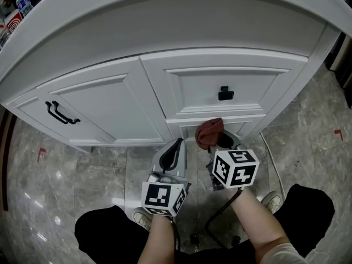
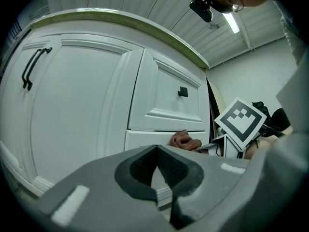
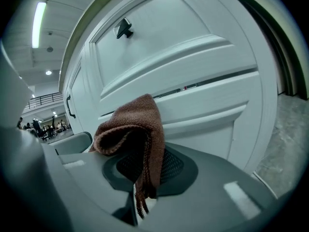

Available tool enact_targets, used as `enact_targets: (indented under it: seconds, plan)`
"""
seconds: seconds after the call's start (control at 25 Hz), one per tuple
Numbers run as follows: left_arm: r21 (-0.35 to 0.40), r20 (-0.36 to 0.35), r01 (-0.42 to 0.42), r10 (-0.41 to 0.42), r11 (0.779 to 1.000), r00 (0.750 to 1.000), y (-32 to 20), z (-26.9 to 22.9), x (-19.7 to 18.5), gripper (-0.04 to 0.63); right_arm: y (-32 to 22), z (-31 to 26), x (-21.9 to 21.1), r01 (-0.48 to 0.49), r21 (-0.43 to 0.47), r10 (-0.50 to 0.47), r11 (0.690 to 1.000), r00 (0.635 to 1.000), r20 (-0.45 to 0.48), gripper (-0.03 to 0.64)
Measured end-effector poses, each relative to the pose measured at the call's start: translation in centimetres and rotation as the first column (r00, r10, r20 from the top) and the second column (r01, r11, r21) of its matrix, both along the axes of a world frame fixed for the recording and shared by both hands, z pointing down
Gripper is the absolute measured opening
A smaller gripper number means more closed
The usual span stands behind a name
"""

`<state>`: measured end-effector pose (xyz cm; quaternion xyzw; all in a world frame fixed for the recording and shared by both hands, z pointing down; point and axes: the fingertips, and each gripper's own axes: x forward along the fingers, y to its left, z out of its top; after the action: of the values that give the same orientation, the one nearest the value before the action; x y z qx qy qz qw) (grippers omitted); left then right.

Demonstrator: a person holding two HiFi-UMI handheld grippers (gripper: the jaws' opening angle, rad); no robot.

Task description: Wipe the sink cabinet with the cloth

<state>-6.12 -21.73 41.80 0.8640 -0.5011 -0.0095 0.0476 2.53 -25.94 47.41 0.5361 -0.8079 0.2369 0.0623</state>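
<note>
The white sink cabinet (image 1: 187, 87) curves across the head view, with a left door, a drawer with a black knob (image 1: 225, 94) and a low panel under it. My right gripper (image 1: 215, 137) is shut on a reddish-brown cloth (image 1: 209, 132), which sits against the low panel below the drawer. In the right gripper view the cloth (image 3: 136, 139) drapes over the closed jaws in front of the panel (image 3: 203, 105). My left gripper (image 1: 175, 150) hovers just left of it, shut and empty, its jaws (image 2: 157, 178) facing the cabinet base; the cloth (image 2: 184, 140) shows to its right.
The left door carries a black bar handle (image 1: 60, 113). Grey marble floor (image 1: 49, 175) spreads around the cabinet base. A cable (image 1: 269, 153) runs over the floor at the right. The person's shoes (image 1: 271, 200) and dark trousers are at the bottom of the head view.
</note>
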Motion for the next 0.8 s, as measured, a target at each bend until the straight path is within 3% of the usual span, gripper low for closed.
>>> enact_targets:
  seconds: [0.32, 0.8]
  plan:
    - [0.001, -0.002, -0.036, 0.036, 0.999, 0.999, -0.3, -0.1, 2.4, 0.0, 0.4, -0.6, 2.7, -0.027, -0.027, 0.029, 0.999, 0.998, 0.061, 0.083]
    - [-0.018, 0.002, -0.102, 0.102, 0.995, 0.995, -0.4, 0.6, 6.4, 0.0, 0.7, -0.8, 10.1, -0.177, -0.024, 0.178, 0.984, 0.984, 0.024, 0.08]
